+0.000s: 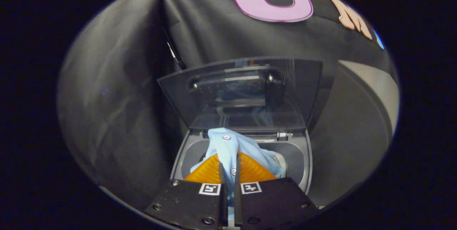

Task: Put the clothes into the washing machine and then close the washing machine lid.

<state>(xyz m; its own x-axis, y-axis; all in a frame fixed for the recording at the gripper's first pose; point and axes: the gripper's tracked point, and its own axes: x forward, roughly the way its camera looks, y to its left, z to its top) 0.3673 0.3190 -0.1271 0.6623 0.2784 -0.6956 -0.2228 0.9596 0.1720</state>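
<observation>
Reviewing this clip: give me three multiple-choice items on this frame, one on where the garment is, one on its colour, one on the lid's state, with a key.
1. Where is the garment?
A. draped on the lid
B. clamped between the jaws over the washing machine opening
C. lying beside the machine

2. What colour is the garment?
A. light blue
B. red
C. dark green

3. How is the lid?
A. closed flat
B. removed
C. raised open

Key: 1 B, the gripper pinches the cloth above the tub; 2 A, pale blue fabric with buttons; 3 C, the lid stands up behind the opening.
</observation>
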